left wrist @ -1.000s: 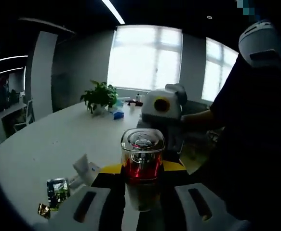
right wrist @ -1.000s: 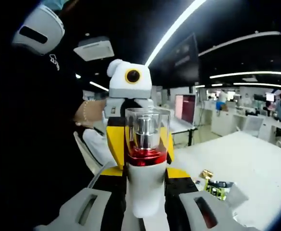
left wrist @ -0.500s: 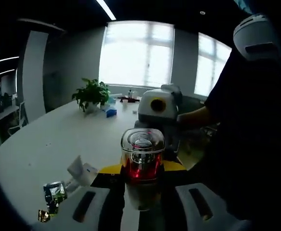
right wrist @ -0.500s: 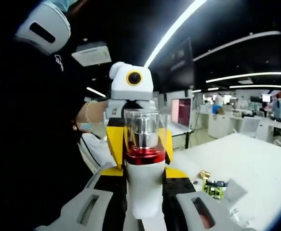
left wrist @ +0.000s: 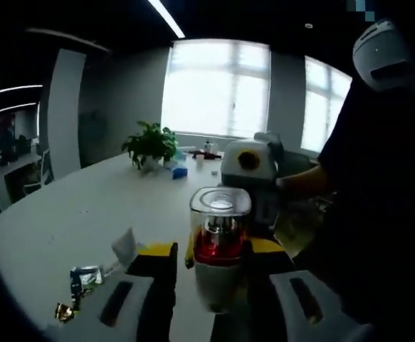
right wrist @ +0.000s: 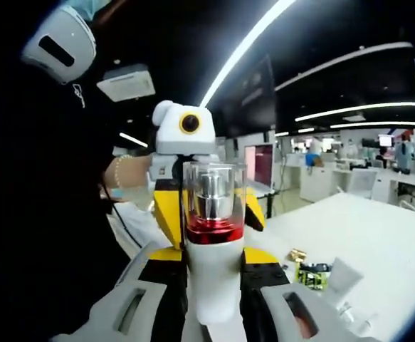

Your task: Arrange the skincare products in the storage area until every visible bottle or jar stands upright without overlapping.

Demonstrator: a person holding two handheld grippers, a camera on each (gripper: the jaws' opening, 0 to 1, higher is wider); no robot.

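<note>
1. The pump bottle (left wrist: pixel 220 246) is standing upright, long axis vertical, between both sets of jaws, above the table (left wrist: pixel 72 214).
2. The right hand-held gripper (right wrist: pixel 214 299) is pinching its white base; the left hand-held gripper (left wrist: pixel 211 303) appears spread, probably loosening.
3. Sachets (right wrist: pixel 314 274) are lying nearby.

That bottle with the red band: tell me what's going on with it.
A person holds a gripper in each hand, and both grippers meet at the bottle from opposite sides, keeping it upright above the white table. The right gripper is shut on its white body; the left gripper has opened. Small sachets lie on the table.
</note>
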